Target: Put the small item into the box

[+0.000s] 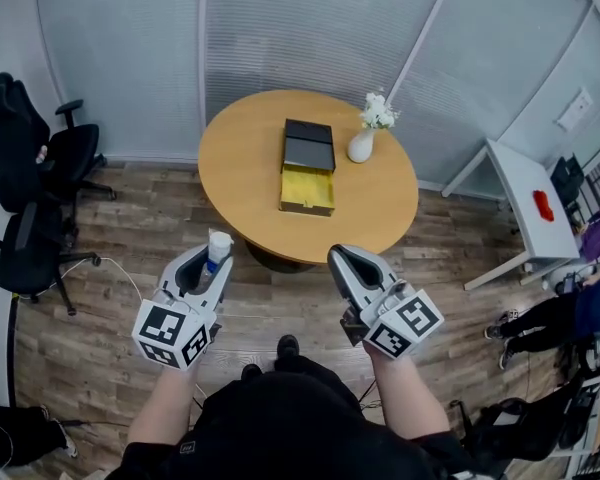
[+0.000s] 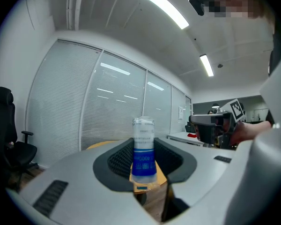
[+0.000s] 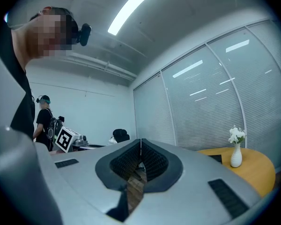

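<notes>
Blue-and-white small bottle (image 2: pixel 143 146) upright in left gripper (image 1: pixel 212 260), jaws tight against its sides.

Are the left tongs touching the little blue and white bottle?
Touching. The left gripper view shows the left tongs shut on the bottle, which stands upright between them, squeezed from both sides with no gap.

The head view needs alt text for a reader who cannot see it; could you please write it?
Seen from above, the person's left gripper holds a small blue-and-white bottle while the right gripper is shut and empty. Ahead on a round wooden table are an open box with a yellow inside and a white vase of flowers.
</notes>
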{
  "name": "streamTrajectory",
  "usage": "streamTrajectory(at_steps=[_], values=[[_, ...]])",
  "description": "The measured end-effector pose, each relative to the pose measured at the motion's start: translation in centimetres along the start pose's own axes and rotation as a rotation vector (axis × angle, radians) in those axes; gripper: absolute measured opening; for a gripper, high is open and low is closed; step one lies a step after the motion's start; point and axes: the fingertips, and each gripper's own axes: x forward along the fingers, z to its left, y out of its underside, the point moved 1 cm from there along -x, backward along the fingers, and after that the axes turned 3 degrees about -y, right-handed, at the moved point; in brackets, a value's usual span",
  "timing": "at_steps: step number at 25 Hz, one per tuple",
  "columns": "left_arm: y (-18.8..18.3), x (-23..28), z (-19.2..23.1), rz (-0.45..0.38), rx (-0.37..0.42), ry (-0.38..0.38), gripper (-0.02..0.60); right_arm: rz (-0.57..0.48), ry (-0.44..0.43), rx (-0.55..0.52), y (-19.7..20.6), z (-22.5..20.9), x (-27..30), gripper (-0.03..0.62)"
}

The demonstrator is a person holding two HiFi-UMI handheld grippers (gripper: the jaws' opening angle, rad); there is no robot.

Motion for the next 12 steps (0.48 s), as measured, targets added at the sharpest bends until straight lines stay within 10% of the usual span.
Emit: streamTrajectory(at_steps=[12], values=[[1.1, 4.0, 1.8, 0.042, -0.012, -0.009, 0.137, 0.009, -0.021, 0.059, 1.7, -4.4, 3.0, 0.037]])
